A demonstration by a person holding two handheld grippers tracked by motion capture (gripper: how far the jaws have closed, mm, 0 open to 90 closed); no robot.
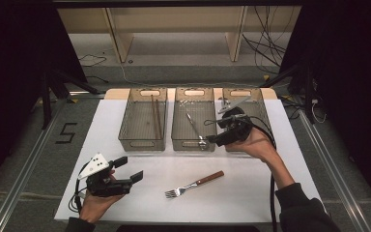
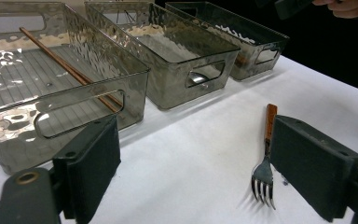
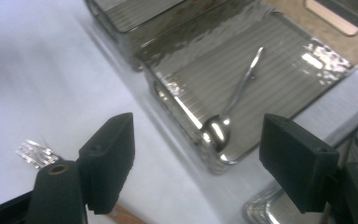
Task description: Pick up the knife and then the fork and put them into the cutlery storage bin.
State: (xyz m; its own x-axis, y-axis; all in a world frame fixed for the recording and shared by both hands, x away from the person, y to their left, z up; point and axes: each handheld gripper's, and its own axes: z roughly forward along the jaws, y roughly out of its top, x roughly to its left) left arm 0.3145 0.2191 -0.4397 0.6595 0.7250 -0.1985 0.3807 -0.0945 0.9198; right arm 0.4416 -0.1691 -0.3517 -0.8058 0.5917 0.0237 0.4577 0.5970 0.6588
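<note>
While both hands hold still over the table:
Right gripper [image 1: 211,140]: jaws wide, empty, raised at the middle bin's [image 1: 193,140] front edge.
Spoon [image 3: 228,109]: lying in that bin.
Left gripper [image 1: 131,169]: jaws wide, empty, palm-up hand low.
Fork [image 1: 193,184]: on table between hands.

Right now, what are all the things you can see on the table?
Bins: three, clear grey, side by side at the table's far end.
Chopsticks: a brown pair, in the left bin.
Spoon: one, silver, in the middle bin.
Fork: one, silver with a brown handle, on the white table in front of the bins.
Left gripper: black, fingers open, near the left front.
Right gripper: black, fingers open, over the right bin's front.
</note>
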